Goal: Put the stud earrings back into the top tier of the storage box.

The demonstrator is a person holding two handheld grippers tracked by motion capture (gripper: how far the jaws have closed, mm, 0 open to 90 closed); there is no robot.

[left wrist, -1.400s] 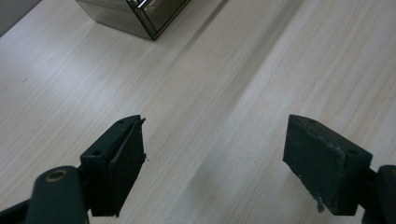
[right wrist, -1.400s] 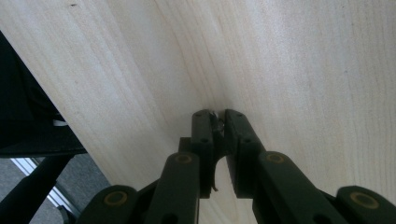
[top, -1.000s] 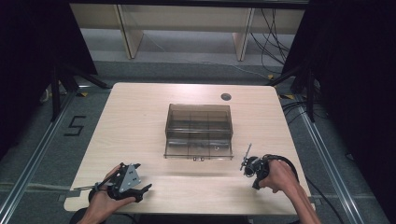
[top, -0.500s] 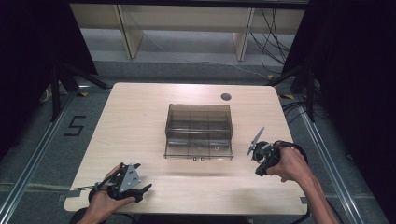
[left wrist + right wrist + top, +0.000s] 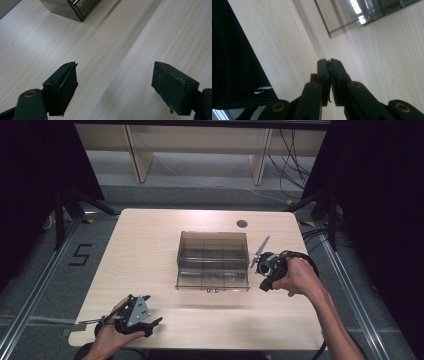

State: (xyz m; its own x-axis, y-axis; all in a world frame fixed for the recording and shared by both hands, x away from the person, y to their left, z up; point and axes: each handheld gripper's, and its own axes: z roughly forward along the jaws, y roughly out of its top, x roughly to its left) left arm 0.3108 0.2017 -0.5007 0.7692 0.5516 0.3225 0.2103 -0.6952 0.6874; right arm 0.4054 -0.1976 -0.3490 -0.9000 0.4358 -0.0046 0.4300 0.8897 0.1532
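A smoky see-through compartment box (image 5: 212,260) with a closed lid stands at the middle of the pale wooden table (image 5: 150,245). My left gripper (image 5: 154,326) rests near the front left edge, held in a hand, jaws pointing right. In the left gripper view my left gripper (image 5: 115,69) is open wide over bare wood, with a corner of the box (image 5: 72,7) far ahead. My right gripper (image 5: 256,264) hovers just off the box's right side, tilted. In the right gripper view my right gripper (image 5: 328,61) is shut with nothing between its fingers, and the box (image 5: 352,15) lies ahead.
A small round dark grommet (image 5: 242,224) sits in the table near its back edge. Dark floor and metal rails (image 5: 30,310) surround the table. Wooden shelving legs (image 5: 140,155) stand behind it. A cable (image 5: 320,347) trails from the right hand.
My right gripper has moved away from the front edge, up along the box's right side. The left gripper has stayed in place.
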